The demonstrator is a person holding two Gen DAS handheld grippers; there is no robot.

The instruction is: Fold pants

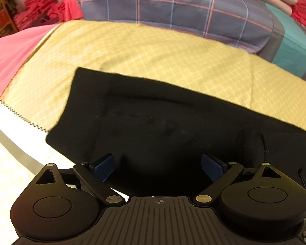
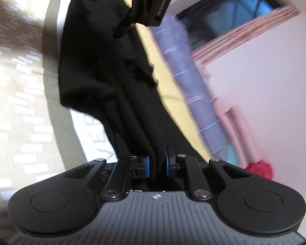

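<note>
- Black pants (image 1: 153,122) are lying flat across a yellow diamond-pattern cloth (image 1: 132,51) on a bed; the near edge is running under the left gripper (image 1: 158,166), so that part is hidden.
- Left gripper is hovering over the pants with its jaws standing wide apart, nothing between the blue pads (image 1: 104,166). Whether the pads are touching the fabric below is not clear.
- Right gripper (image 2: 157,164) is gripping a bunched ridge of the pants (image 2: 104,61): the jaws are pressed nearly closed on the fabric, blue pads on either side of it.
- From that grip the fabric is stretching away in folds; black on black, so seams, waistband and legs are hard to tell apart.
- Right wrist view is badly motion-blurred and rolled over; the background is smearing.
- In that view the other gripper's body (image 2: 151,2) is showing at the top edge, cut off by the frame; its jaws are mostly out of shot.
- Behind the yellow cloth: a grey plaid quilt (image 1: 173,10), sharp in the left view, only a streak in the right.
- Pink sheet (image 1: 10,61) is lying at the left of the bed, cropped by the frame.
- Stacks of red folded cloth (image 1: 38,4) are sitting far left; details too small to read.
- Window (image 2: 234,6) in the right view is blurred; nothing legible through it.
</note>
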